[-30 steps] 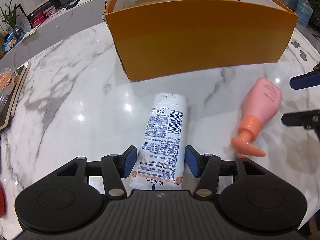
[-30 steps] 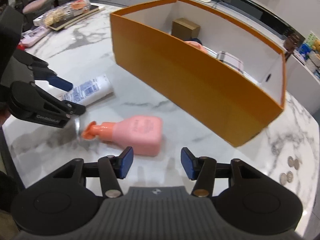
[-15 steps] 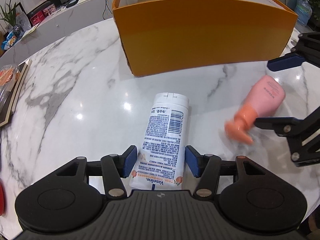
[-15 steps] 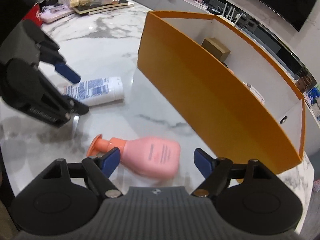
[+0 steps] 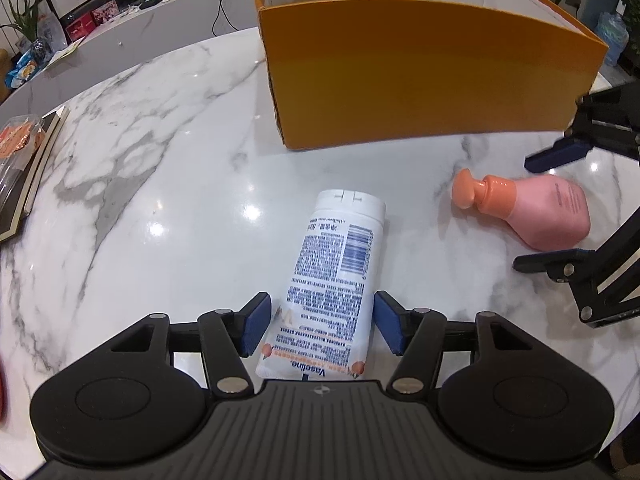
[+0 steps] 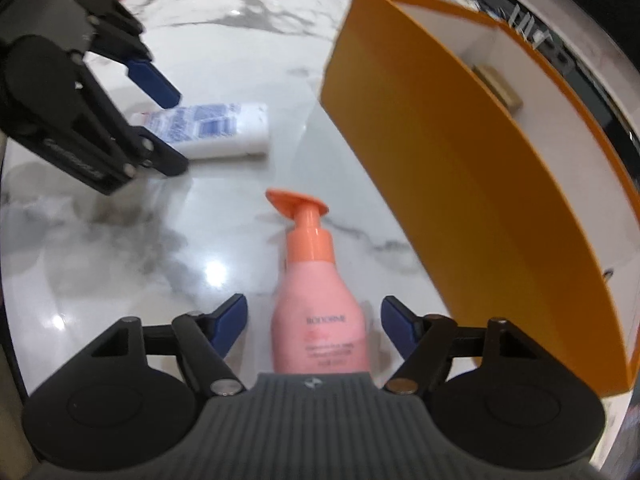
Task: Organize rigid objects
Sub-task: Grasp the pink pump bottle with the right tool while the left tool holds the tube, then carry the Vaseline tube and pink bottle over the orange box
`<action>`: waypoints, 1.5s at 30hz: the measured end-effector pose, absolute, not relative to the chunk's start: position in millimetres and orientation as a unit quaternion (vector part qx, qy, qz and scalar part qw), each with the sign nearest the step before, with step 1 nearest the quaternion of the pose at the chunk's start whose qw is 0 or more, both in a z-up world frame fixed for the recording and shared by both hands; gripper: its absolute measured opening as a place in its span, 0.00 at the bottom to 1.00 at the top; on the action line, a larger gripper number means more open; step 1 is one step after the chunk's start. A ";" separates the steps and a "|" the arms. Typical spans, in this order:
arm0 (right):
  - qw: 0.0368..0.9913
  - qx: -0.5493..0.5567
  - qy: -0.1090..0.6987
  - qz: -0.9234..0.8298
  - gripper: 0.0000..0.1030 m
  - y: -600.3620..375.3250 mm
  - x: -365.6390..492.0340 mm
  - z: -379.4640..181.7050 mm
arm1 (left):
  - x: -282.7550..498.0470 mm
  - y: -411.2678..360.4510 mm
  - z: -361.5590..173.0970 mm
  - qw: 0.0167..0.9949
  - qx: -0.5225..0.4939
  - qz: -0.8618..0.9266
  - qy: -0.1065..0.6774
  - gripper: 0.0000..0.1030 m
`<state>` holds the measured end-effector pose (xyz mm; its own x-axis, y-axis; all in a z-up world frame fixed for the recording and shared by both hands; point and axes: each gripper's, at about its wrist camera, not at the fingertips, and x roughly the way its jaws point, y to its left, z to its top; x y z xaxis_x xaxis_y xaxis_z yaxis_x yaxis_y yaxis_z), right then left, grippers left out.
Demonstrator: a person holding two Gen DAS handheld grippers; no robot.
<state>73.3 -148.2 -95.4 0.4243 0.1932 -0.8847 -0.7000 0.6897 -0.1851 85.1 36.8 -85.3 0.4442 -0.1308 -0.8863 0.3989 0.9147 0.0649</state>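
- A white Vaseline tube (image 5: pixel 334 276) is seen lying flat on a marble table (image 5: pixel 132 184), its crimped end framed between the blue pads of the left gripper (image 5: pixel 322 328), whose jaws are spread apart with a sliver of space visible on each side of the tube.
- The tube's flat white cap is pointed away from the left gripper, toward an orange box (image 5: pixel 424 76) standing a little way beyond on the tabletop.
- A pink pump bottle (image 6: pixel 318 312) is shown on its side between the parted fingers of the right gripper (image 6: pixel 314 326); clear gaps are left between the bottle's body and both blue pads, so nothing is clamped.
- The bottle's orange pump head (image 6: pixel 298 202) is directed away from the right gripper, out toward the middle of the table, with the orange box's long wall running just to its right.
- In the left wrist view, the same bottle (image 5: pixel 536 210) is pictured to the right of the tube, well apart from it, with the right gripper's fingers (image 5: pixel 558 154) bracketing its base.
- In the right wrist view, the tube (image 6: pixel 212 130) is seen at the upper left, straddled by the left gripper's black arms and blue pads.
- The orange box is shown open-topped with a white interior; a small brown carton (image 6: pixel 498 86) is visible inside near its far end.
- Books and packets (image 5: pixel 24 160) are glimpsed at the table's left edge.
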 end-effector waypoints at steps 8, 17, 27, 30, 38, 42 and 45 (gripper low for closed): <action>0.801 -0.199 0.492 0.277 0.57 -162.4 78.2 -94.7 | 87.7 36.7 -87.6 0.853 0.116 -0.171 0.480 0.61; 0.804 -0.169 0.505 0.265 0.43 -170.2 76.1 -94.3 | 89.5 28.7 -85.0 0.848 0.132 -0.175 0.482 0.53; 0.815 -0.162 0.493 0.257 0.42 -174.0 80.3 -80.5 | 91.8 33.8 -64.9 0.858 0.115 -0.181 0.467 0.52; 0.821 -0.156 0.485 0.256 0.42 -176.5 80.9 -71.6 | 92.6 35.1 -64.5 0.856 0.114 -0.181 0.470 0.51; 0.830 -0.148 0.476 0.251 0.42 -181.5 81.5 -62.2 | 94.3 40.2 -54.4 0.863 0.094 -0.178 0.463 0.51; 0.834 -0.144 0.470 0.249 0.42 -183.3 81.9 -56.3 | 92.9 41.8 -41.2 0.870 0.083 -0.178 0.453 0.51; 0.838 -0.141 0.465 0.249 0.42 -184.4 81.7 -50.1 | 92.6 44.4 -29.1 0.875 0.076 -0.176 0.444 0.51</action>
